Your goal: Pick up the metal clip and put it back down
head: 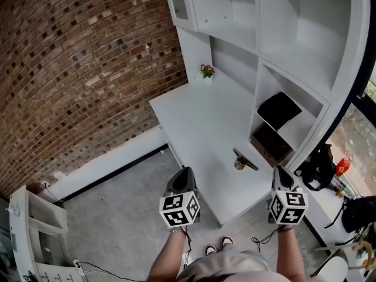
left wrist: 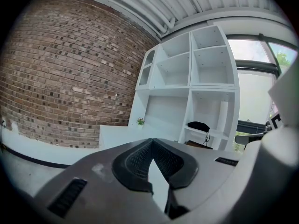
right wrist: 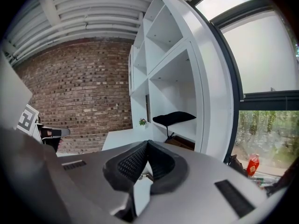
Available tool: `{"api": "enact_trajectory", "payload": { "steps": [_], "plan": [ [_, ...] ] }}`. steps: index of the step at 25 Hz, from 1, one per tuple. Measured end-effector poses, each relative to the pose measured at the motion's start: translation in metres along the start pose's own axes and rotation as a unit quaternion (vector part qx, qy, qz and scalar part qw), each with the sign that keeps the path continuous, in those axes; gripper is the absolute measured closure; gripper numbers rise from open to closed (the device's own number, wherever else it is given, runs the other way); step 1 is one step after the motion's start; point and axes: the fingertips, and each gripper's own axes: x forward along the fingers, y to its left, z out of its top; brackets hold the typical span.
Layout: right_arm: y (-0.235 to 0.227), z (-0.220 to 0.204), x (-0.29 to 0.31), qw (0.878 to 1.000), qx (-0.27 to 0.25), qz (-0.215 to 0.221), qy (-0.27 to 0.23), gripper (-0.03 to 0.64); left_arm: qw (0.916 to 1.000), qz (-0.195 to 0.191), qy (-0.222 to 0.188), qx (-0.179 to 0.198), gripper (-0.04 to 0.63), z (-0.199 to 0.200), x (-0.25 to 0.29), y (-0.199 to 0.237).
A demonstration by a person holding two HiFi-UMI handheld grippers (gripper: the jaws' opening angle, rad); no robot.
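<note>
Left gripper held at the left edge of the desk, jaws closed tip to tip, nothing between them. Right gripper held at the desk's near right corner, jaws likewise closed and empty. Both forearms extend forward, roughly parallel.

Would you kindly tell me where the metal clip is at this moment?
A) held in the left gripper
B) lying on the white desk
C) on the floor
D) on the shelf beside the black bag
B: the metal clip lies on the white desk, apart from the right gripper, which is shut and empty.
</note>
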Motion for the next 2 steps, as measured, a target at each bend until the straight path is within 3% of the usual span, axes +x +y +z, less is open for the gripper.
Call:
{"api": "enact_trajectory", "payload": {
  "steps": [2],
  "plan": [
    [0.0009,0.0013,0.0014,1.000,0.000,0.001,-0.002,0.615,1.0000,0.001,-0.001,0.000,0.584,0.0010,0.0007,0.0014]
  ]
}}
